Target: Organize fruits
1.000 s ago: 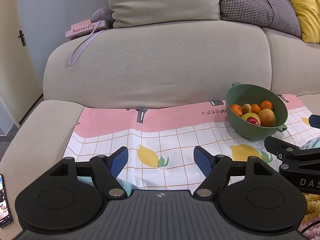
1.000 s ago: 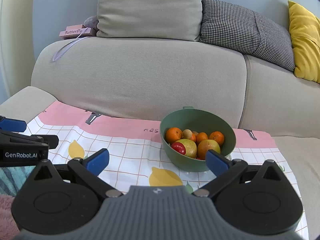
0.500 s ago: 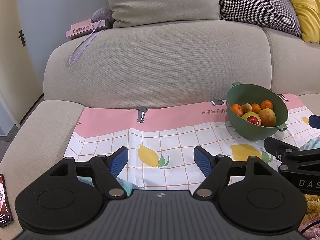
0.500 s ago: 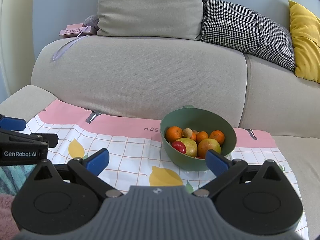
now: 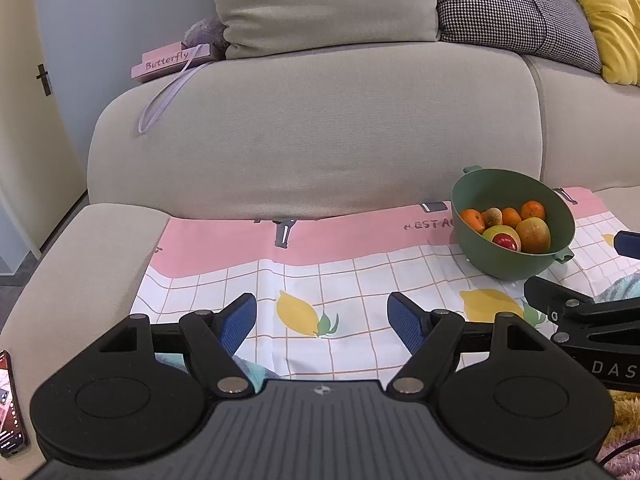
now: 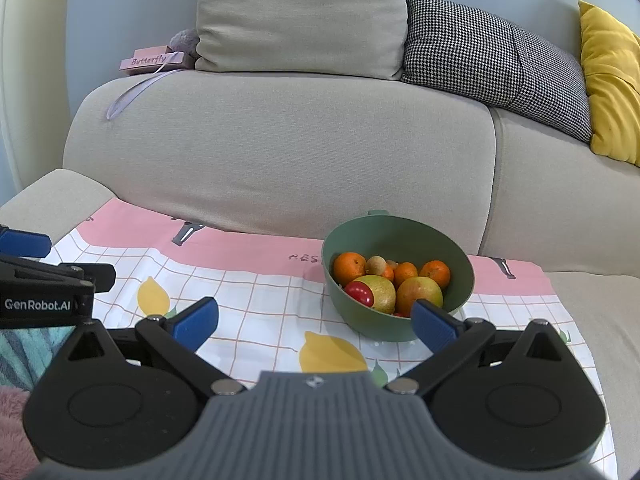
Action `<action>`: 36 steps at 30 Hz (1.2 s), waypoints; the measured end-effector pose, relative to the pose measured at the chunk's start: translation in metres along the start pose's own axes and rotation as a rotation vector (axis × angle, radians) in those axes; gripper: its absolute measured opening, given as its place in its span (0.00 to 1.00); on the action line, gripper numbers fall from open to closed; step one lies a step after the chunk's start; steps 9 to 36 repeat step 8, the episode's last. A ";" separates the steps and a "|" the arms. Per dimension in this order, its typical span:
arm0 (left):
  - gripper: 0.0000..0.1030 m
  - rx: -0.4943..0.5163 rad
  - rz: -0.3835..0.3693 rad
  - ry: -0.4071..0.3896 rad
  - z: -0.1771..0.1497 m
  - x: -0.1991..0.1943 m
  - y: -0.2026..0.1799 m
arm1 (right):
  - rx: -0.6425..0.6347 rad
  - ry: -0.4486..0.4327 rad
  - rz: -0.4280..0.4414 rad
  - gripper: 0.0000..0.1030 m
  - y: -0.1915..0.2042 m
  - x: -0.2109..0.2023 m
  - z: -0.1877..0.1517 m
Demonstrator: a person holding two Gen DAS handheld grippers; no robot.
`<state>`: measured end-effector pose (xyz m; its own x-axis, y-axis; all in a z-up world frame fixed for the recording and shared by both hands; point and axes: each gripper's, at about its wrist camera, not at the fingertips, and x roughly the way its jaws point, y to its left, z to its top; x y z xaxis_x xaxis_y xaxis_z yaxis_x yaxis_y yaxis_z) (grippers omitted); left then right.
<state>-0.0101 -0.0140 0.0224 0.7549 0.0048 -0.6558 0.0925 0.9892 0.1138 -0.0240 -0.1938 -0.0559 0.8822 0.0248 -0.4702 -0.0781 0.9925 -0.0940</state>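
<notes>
My left gripper [image 5: 322, 322] hung w/ jaws wide apart, nothing btwn the blue pads [image 5: 239, 322], over a checked lemon-print cloth [image 5: 360, 272] spread on the beige sofa [image 5: 312, 128]. Ahead & to my right sat a green bowl [image 5: 516, 260] w/ fruit [image 5: 516, 226]: oranges, yellow-green ones, a red one. Right gripper [image 5: 580, 314] poked in just beside me at the right edge. A phone [image 5: 10, 404] lay far left on the armrest.
</notes>
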 end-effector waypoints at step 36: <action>0.85 -0.008 -0.005 -0.011 0.000 -0.001 0.001 | -0.002 0.002 0.004 0.96 -0.001 0.001 -0.002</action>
